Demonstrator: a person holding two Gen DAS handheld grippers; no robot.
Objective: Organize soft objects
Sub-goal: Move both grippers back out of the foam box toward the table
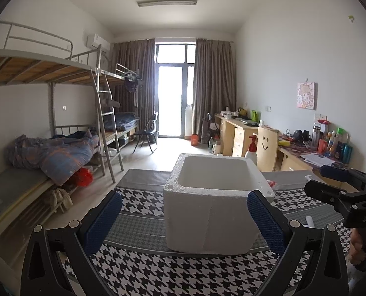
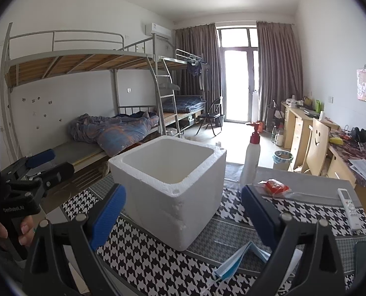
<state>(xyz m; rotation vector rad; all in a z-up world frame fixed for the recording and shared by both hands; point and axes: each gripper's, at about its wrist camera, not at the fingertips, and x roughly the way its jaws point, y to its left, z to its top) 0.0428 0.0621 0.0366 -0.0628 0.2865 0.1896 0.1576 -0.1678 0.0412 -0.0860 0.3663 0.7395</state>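
A white foam box (image 1: 212, 204) stands open and looks empty on a houndstooth cloth (image 1: 145, 271); it also shows in the right wrist view (image 2: 173, 187). My left gripper (image 1: 184, 222) is open and empty, just in front of the box. My right gripper (image 2: 183, 217) is open and empty, also near the box. A blue face mask (image 2: 234, 261) lies on the cloth just under the right gripper. A red packet (image 2: 275, 186) lies behind the right finger. The right gripper shows at the right edge of the left wrist view (image 1: 331, 182), and the left gripper at the left of the right wrist view (image 2: 47, 165).
A white spray bottle with a red top (image 2: 252, 155) stands behind the box. A white remote (image 2: 349, 207) lies at the right of the cloth. Bunk beds (image 2: 84, 123) line the left wall, desks (image 2: 306, 128) the right wall.
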